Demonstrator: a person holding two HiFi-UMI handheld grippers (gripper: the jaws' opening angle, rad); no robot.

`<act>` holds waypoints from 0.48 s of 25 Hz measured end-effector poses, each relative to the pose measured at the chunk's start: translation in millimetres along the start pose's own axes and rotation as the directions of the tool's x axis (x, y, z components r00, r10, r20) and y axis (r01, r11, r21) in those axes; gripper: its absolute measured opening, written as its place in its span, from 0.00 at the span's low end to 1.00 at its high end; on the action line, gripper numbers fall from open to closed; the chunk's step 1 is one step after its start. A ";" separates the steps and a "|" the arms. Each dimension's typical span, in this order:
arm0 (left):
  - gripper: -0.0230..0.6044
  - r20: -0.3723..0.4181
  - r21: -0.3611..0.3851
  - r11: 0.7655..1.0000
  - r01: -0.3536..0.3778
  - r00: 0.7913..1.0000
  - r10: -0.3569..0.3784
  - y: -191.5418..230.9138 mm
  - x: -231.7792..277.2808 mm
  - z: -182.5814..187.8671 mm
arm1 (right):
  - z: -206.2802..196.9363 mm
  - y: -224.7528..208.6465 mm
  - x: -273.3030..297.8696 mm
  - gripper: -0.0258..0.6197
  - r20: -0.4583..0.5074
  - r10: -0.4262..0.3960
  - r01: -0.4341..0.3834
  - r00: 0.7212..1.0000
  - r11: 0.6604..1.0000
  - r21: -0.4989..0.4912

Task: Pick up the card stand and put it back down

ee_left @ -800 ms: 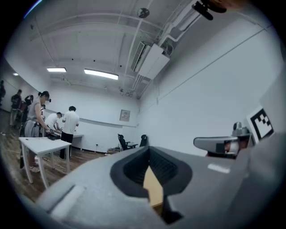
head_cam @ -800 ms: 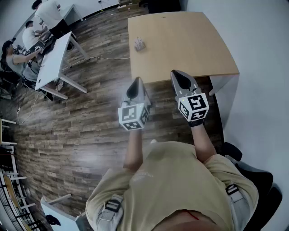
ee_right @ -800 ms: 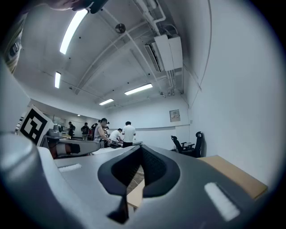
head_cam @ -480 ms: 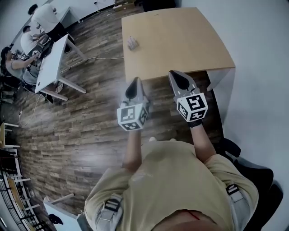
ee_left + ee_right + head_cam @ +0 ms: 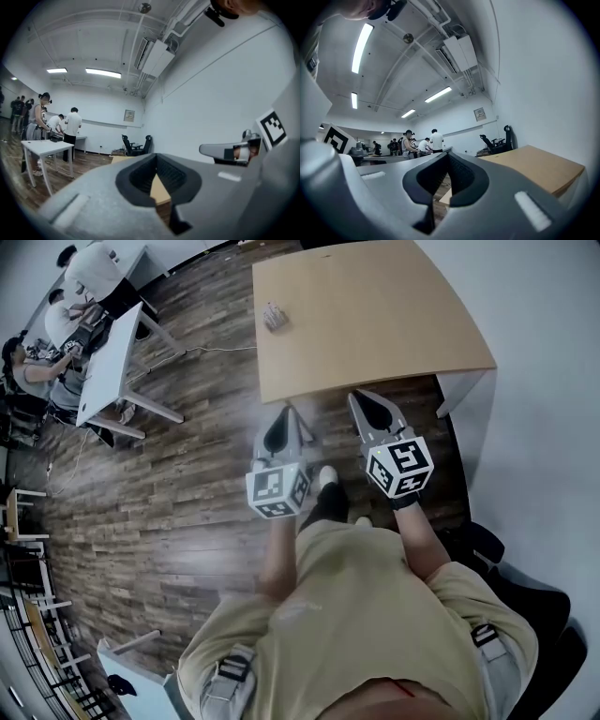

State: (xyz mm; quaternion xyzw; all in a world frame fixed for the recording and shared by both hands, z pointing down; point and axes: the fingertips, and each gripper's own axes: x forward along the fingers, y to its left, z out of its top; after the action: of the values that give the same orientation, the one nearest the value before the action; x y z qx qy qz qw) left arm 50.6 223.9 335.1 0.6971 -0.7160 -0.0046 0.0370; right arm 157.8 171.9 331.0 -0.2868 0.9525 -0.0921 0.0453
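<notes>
The card stand point(image 5: 274, 315), a small pale object, sits near the far left edge of the wooden table point(image 5: 375, 324) in the head view. My left gripper point(image 5: 282, 414) and right gripper point(image 5: 360, 399) are held level, side by side at the table's near edge, well short of the stand. Both are shut and empty. In the left gripper view the left gripper point(image 5: 157, 157) has its jaws meeting at the tips, with a strip of the table point(image 5: 161, 191) showing below them. The right gripper point(image 5: 448, 155) looks the same in its own view, beside the table point(image 5: 534, 168).
A white desk point(image 5: 112, 362) with people working at it stands at the far left on the wooden floor point(image 5: 169, 484). A white wall point(image 5: 544, 381) runs along the right. A dark office chair point(image 5: 530, 606) is behind the person. A shoe point(image 5: 326, 476) shows below the grippers.
The head view has shifted a little and the stand sits higher in it. A foot has stepped into view beneath the grippers. Both grippers remain shut and side by side.
</notes>
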 end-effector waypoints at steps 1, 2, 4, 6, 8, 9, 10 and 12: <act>0.04 0.003 0.002 1.000 0.002 1.000 -0.002 2.9 6.9 -1.9 | -3.8 -1.1 6.3 0.05 -0.006 0.004 -0.004 1.000 1.000 -0.002; 0.04 0.004 0.002 1.000 0.003 1.000 -0.003 6.2 14.2 -4.2 | -8.1 -2.9 13.8 0.05 -0.013 0.006 -0.006 1.000 1.000 -0.003; 0.04 0.001 -0.008 1.000 0.010 1.000 -0.010 12.5 30.0 -10.8 | -15.7 -8.8 29.3 0.05 -0.032 0.005 -0.005 0.999 1.000 -0.004; 0.04 0.001 -0.028 0.999 0.019 1.000 -0.019 19.7 49.1 -17.3 | -19.2 -17.0 47.3 0.05 -0.049 0.005 -0.006 0.999 1.000 -0.011; 0.04 0.011 -0.048 0.999 0.016 1.000 -0.015 33.5 71.8 -18.0 | -18.3 -22.6 72.1 0.05 -0.062 0.019 -0.021 0.998 0.999 -0.029; 0.04 0.018 -0.057 0.998 0.011 1.000 -0.010 43.2 83.6 -15.8 | -16.7 -23.4 86.9 0.05 -0.066 0.030 -0.033 0.997 0.999 -0.039; 0.04 0.024 -0.064 0.998 0.006 1.000 -0.005 54.0 95.4 -12.2 | -14.5 -23.2 102.8 0.05 -0.070 0.042 -0.045 0.997 0.998 -0.047; 0.04 0.039 -0.074 0.997 -0.001 0.999 0.003 76.4 117.8 -1.8 | -8.1 -21.9 135.8 0.05 -0.076 0.065 -0.070 0.995 0.996 -0.061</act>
State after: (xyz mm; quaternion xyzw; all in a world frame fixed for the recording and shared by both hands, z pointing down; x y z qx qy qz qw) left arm -28.5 108.5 346.8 0.6944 -0.7166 -0.0446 0.0489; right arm 55.6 79.9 338.8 -0.2521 0.9651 -0.0708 0.0040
